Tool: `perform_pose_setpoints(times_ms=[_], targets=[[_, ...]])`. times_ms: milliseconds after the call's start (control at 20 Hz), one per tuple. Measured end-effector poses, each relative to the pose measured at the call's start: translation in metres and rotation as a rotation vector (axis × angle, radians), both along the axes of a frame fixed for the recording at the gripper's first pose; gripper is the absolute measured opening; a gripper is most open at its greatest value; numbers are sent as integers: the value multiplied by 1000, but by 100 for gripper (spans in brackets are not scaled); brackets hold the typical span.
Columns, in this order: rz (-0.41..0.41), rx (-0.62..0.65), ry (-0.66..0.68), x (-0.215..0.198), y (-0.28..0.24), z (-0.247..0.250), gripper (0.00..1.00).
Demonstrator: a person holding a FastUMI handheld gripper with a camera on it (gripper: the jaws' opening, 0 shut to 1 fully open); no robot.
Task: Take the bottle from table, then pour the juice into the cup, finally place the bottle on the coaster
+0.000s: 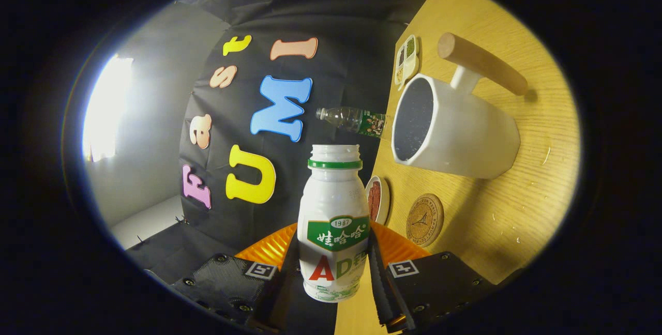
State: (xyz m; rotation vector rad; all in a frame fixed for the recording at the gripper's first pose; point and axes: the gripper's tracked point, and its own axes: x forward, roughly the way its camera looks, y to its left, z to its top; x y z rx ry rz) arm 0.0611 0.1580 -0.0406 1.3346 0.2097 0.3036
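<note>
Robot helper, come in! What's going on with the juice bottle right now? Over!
Hand-held gripper shut on white bottle, cap off. Bottle tipped sideways, mouth short of the white cup. Coaster bare beside it. Nothing between bottle and cup.

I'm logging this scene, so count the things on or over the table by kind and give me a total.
Bottles: 2, the white juice bottle clamped between the gripper fingers and a clear plastic bottle beyond it.
Cups: 1, the white cup with a wooden handle.
Coasters: 1, the round coaster.
Small dishes: 2, a divided dish and a round dish.
Total: 6
</note>
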Motion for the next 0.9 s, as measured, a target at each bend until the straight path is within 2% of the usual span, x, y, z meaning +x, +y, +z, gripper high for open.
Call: perform_pose_setpoints(times_ms=[900], targets=[[-3, 151, 28, 4, 0, 5, 64]])
